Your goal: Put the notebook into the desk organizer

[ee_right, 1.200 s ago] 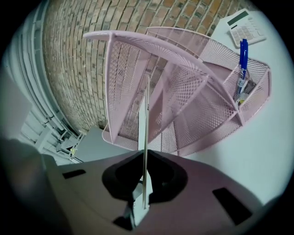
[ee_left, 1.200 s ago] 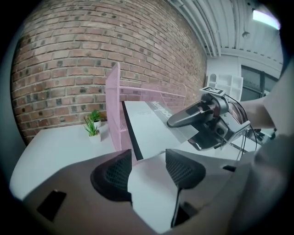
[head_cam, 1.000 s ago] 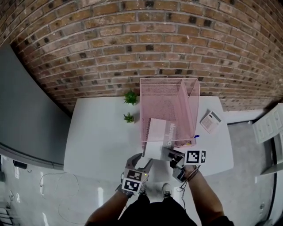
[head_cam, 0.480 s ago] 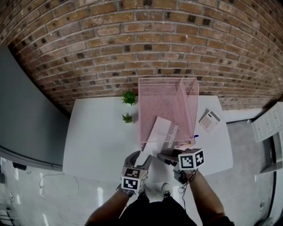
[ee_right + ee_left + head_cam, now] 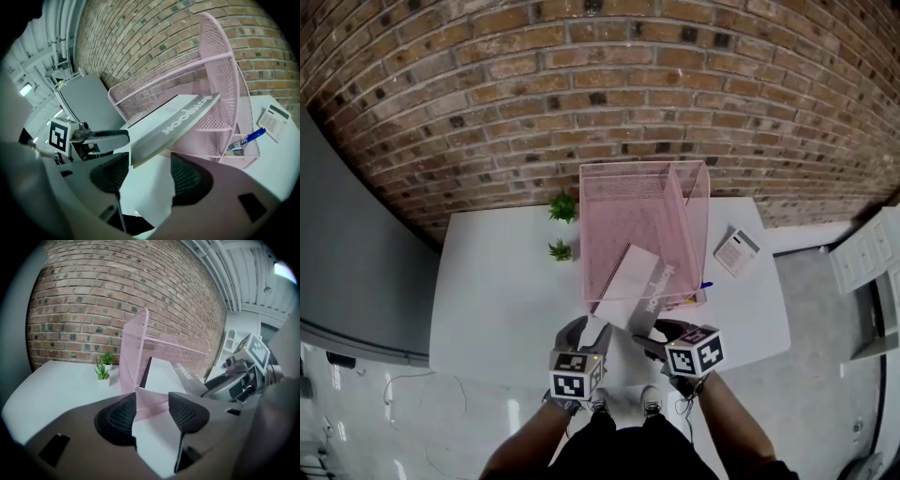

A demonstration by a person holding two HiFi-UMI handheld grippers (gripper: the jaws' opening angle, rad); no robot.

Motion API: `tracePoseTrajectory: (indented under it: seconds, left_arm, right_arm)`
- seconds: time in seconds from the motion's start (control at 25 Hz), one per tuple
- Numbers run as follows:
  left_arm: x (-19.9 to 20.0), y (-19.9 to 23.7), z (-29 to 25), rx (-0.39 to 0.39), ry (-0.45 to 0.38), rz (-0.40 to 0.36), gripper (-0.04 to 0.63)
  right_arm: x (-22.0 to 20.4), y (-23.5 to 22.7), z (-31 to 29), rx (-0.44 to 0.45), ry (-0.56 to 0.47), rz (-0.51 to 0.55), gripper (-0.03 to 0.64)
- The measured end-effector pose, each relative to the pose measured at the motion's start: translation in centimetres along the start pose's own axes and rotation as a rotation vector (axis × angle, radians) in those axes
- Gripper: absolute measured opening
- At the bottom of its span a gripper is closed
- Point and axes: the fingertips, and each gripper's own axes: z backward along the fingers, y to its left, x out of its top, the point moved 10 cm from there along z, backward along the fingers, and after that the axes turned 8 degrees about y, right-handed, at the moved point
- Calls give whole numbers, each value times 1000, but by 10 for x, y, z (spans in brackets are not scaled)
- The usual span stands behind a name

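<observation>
**A:** How are your arms set?

**B:** Both forearms reach forward, side by side, at the near edge of the desk (image 5: 506,281). My left hand-held gripper (image 5: 592,330) tips down toward the front lip of the pink mesh desk organizer (image 5: 619,202). Its jaws are apart, with only that lip and bare desk between them. My right hand-held gripper (image 5: 656,336) has just been opening its jaws. They stand wide, and nothing is pinched.

**A:** And the notebook?

**B:** The notebook (image 5: 628,277) lies tilted. Its far end is inside the organizer's wide left compartment, and its near end juts over the front lip, just ahead of my right jaws.

**A:** Any writing?

**B:** "Notebook", in white along its grey spine.

**A:** Counts?

**B:** One notebook, one organizer and two potted plants (image 5: 562,206) (image 5: 560,249). There is also one calculator (image 5: 736,251) and one blue pen (image 5: 248,137) in the organizer's right side.
</observation>
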Motion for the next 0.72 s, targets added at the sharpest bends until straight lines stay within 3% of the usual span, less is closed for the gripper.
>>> tracePoseTrajectory:
  seconds: [0.36, 0.52, 0.72]
  left_arm:
    - [-4, -8, 1, -14, 10, -4, 216]
    - [-4, -11, 3, -22, 2, -12, 216]
    - [-5, -13, 4, -29, 4, -21, 216]
  right_arm:
    - [-4, 17, -2, -211, -27, 177, 255]
    - [-10, 23, -1, -227, -79, 173, 198]
    - [-19, 23, 6, -243, -103, 155, 179]
